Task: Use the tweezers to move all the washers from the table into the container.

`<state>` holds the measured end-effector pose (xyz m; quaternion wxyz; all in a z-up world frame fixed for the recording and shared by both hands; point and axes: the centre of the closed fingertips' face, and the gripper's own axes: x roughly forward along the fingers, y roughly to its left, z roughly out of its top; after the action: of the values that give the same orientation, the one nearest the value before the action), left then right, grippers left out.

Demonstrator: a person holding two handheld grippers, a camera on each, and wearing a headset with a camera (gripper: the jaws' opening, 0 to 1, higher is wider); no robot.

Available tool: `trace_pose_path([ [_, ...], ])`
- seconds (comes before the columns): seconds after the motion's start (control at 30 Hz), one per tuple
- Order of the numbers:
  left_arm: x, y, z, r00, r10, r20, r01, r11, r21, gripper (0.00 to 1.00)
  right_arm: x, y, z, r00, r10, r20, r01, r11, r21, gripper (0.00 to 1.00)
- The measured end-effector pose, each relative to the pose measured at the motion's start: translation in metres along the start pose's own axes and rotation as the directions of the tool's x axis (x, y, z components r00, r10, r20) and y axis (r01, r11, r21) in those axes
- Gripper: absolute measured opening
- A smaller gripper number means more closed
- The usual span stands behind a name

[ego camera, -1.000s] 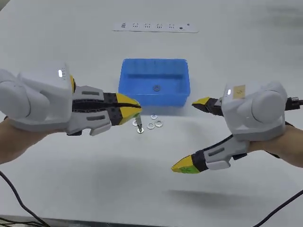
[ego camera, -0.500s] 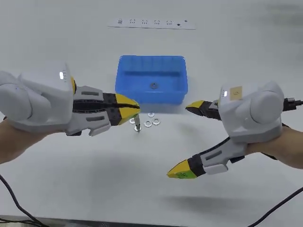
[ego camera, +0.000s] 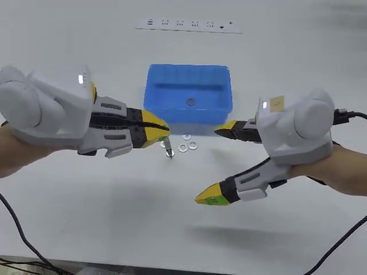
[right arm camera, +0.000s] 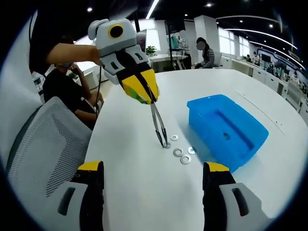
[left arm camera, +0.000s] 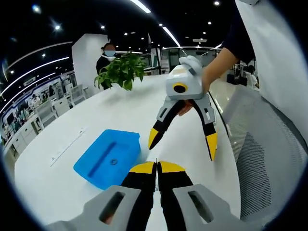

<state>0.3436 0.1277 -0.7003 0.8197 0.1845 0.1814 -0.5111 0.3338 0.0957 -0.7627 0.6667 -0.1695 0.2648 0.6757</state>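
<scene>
Left gripper (ego camera: pixel 166 130), jaws clamped on the tweezers (right arm camera: pixel 159 125), keeps the tip among the washers (ego camera: pixel 182 148) at the container's (ego camera: pixel 189 71) six o'clock; none lifted yet. Right gripper (ego camera: pixel 207 165), jaws spread, has edged in from three o'clock.

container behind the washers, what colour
The container is bright blue, clearest in the head view.

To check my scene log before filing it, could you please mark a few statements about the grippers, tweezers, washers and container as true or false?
1. The left gripper is shut on the thin metal tweezers. True.
2. The right gripper is shut. False: its jaws stand wide open and hold nothing.
3. The blue plastic container is empty. False: one round washer lies inside.
4. Several small metal washers lie on the white table beside the container. True.
</scene>
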Motion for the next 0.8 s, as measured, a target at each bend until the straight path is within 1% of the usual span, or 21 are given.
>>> trace_pose_path([
  [0.07,-0.001,-0.001,-0.002,0.9999,-0.005,-0.011,0.005,1.0,0.006,0.05,0.008,0.001,0.007,0.9999,0.016,0.006,-0.016,1.0,-0.005,0.8],
  [0.13,-0.001,-0.002,-0.002,0.9999,-0.009,-0.015,0.009,1.0,0.005,0.05,0.016,0.0,0.013,0.9997,0.021,0.013,-0.021,0.999,-0.032,0.69],
  [0.17,-0.001,-0.001,-0.003,0.9999,-0.007,-0.016,0.007,1.0,0.004,0.05,0.018,-0.001,0.016,0.9996,0.02,0.018,-0.019,0.999,-0.046,0.66],
  [0.2,-0.001,-0.001,-0.003,0.9998,-0.003,-0.017,0.003,1.0,0.002,0.05,0.021,-0.001,0.018,0.9996,0.022,0.019,-0.021,0.998,-0.052,0.64],
  [0.27,-0.001,-0.001,-0.004,0.9998,-0.002,-0.019,0.002,1.0,0.0,0.05,0.027,0.0,0.023,0.999,0.041,0.018,-0.04,0.997,-0.062,0.61],
  [0.3,-0.001,-0.001,-0.004,0.9998,-0.001,-0.02,0.001,1.0,-0.001,0.05,0.03,0.0,0.025,0.9988,0.047,0.015,-0.046,0.996,-0.079,0.6],
  [0.43,0.001,-0.001,-0.004,0.9997,-0.001,-0.023,0.001,1.0,-0.004,0.05,0.039,0.0,0.026,0.9981,0.061,-0.001,-0.061,0.992,-0.106,0.53],
  [0.53,0.003,-0.001,-0.004,0.9997,-0.006,-0.025,0.006,1.0,-0.001,0.05,0.043,0.0,0.026,0.9973,0.074,-0.008,-0.074,0.991,-0.116,0.45],
  [0.57,0.004,-0.002,-0.004,0.9996,-0.012,-0.027,0.012,1.0,0.001,0.05,0.044,0.0,0.026,0.9968,0.079,-0.014,-0.08,0.99,-0.113,0.41],
  [0.67,0.005,-0.003,-0.004,0.9993,-0.02,-0.032,0.02,1.0,0.006,0.05,0.046,0.0,0.029,0.9961,0.088,-0.007,-0.088,0.989,-0.116,0.31],
  [0.8,0.005,-0.003,-0.005,0.9989,-0.024,-0.04,0.025,1.0,0.013,0.06,0.049,-0.002,0.029,0.9956,0.093,-0.014,-0.094,0.987,-0.132,0.27],
])
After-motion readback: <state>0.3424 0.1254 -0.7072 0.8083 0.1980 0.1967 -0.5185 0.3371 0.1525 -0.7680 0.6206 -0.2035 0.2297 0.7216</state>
